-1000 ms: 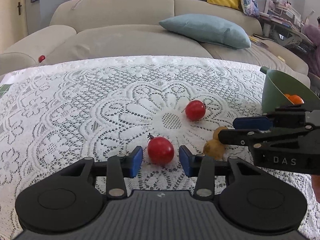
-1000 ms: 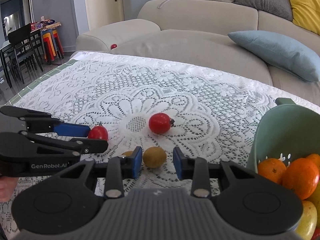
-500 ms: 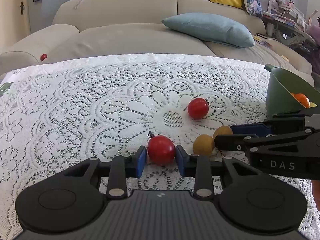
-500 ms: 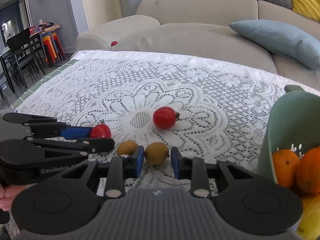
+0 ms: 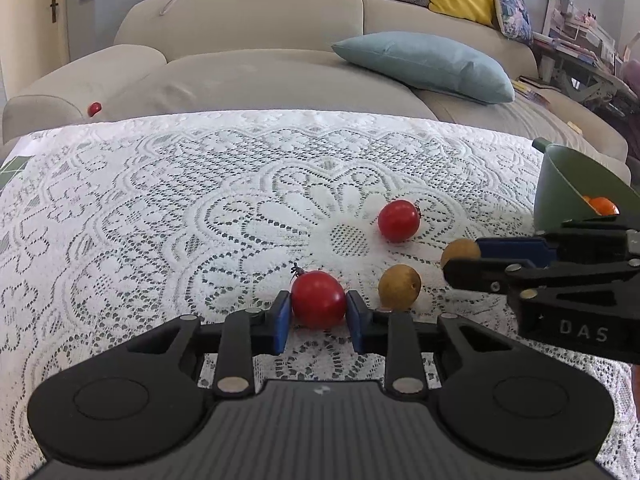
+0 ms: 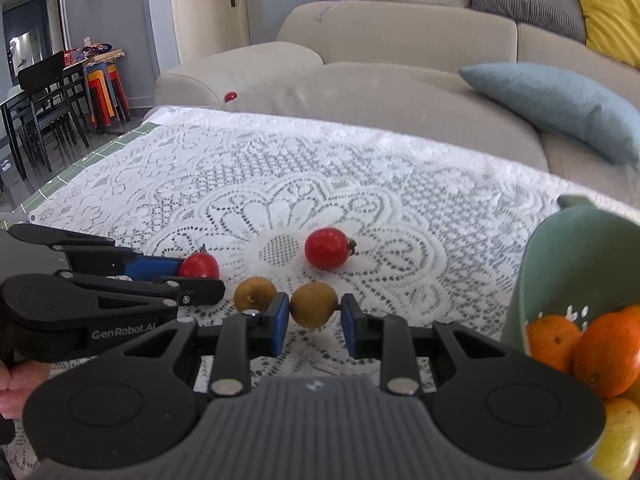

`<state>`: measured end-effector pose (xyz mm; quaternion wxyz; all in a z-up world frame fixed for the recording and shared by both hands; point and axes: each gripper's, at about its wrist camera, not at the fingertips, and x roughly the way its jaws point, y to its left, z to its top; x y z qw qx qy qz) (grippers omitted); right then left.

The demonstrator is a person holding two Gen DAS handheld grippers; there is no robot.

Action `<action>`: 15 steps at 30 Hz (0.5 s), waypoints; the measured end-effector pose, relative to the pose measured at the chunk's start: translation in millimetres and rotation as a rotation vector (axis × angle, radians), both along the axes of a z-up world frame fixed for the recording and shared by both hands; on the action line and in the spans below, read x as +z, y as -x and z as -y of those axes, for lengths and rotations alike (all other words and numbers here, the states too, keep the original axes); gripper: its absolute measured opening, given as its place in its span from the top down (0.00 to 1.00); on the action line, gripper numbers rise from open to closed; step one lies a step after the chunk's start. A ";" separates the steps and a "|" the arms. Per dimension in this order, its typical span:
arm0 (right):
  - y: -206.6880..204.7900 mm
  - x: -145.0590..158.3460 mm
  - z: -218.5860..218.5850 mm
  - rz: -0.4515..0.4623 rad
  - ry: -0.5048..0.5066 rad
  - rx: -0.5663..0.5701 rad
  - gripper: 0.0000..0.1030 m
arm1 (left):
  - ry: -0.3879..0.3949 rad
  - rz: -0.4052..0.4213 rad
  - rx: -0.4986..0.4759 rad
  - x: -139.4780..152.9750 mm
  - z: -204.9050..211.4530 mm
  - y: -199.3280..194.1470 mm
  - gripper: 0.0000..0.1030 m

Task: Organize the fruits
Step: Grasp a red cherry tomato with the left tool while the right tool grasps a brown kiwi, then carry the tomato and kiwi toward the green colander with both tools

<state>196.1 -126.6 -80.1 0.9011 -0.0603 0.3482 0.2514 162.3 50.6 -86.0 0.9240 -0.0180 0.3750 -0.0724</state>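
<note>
- green bowl [image 6: 568,264] at right edge of the lace tablecloth [image 5: 160,220], already holding oranges [image 6: 600,352] and a yellowish fruit; that part looks done.
- four fruits on the cloth, outside the bowl: two red, two brown.
- left gripper [image 5: 318,316] closed narrow on the near red fruit [image 5: 319,300], both blue pads touching it; fruit looks still on the cloth, not lifted.
- right gripper [image 6: 314,322] around one brown fruit [image 6: 313,305]; left pad touching, right pad at its edge, contact hard to confirm.
- second brown fruit [image 6: 255,294] just beside it, free.
- far red fruit [image 6: 327,254] near cloth centre, free.
- judgement: roughly midway; two being grasped, two untouched, all four likely bound for the bowl.
- small red item [image 5: 95,109] on sofa [image 5: 280,72]; unclear if it counts.
</note>
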 end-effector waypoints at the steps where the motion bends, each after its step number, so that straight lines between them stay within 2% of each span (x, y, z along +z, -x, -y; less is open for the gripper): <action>1: 2.0 2.6 0.4 0.013 0.002 0.003 0.76 | 0.007 0.001 0.002 0.9 -0.6 1.0 0.69; 8: 19.5 21.5 3.5 0.093 0.040 0.027 0.76 | 0.021 0.020 0.005 14.0 2.8 9.0 0.69; 15: 38.0 44.6 15.2 0.180 0.066 0.033 0.76 | 0.033 0.057 -0.035 40.0 22.7 21.4 0.69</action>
